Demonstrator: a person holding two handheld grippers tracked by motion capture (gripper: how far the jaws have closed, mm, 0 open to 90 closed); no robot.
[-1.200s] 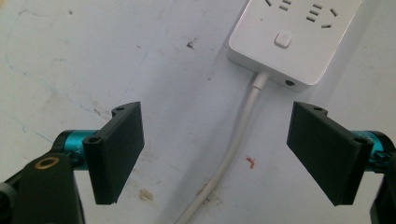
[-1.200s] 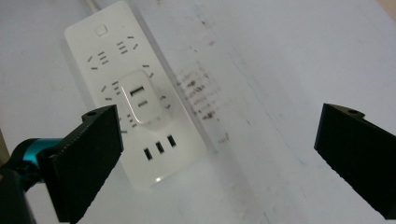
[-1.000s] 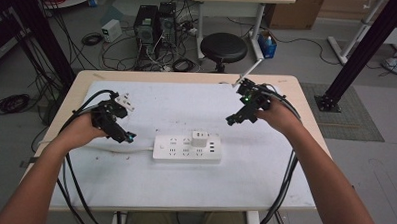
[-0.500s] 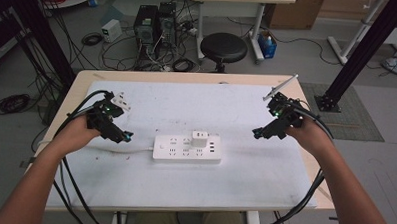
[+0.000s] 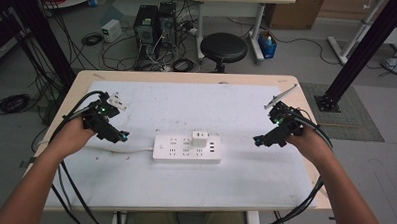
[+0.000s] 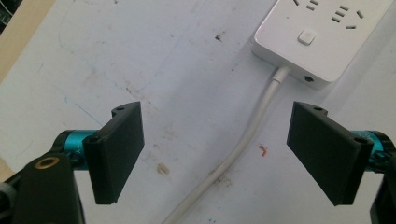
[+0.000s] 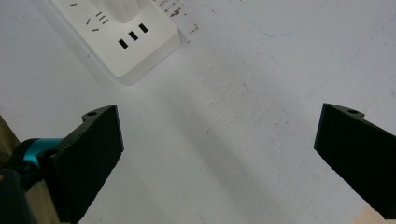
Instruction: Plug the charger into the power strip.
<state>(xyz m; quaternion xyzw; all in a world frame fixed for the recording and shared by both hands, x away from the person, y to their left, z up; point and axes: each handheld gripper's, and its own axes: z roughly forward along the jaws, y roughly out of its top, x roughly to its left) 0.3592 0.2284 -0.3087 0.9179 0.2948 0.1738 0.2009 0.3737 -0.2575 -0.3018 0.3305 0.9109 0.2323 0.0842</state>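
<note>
A white power strip (image 5: 186, 148) lies at the centre of the white tabletop (image 5: 183, 191), a white charger (image 5: 199, 138) plugged into its upper face and its cord (image 6: 233, 156) trailing off to the left. The left gripper (image 5: 119, 137) hovers just off the strip's cord end, fingers (image 6: 116, 151) released and empty. The right gripper (image 5: 260, 141) hangs near the opposite end, fingers (image 7: 86, 156) spread wide, grasping nothing.

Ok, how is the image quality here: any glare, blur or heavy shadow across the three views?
High view: even light, slightly soft, the white power strip bright but legible. Left gripper view: sharp, with stains on the table sheet crisp and faint shadow beside the cable. Right gripper view: the sheet looks washed out, broad soft shadows fall from the jaws, and the strip's USB ports stay readable.
</note>
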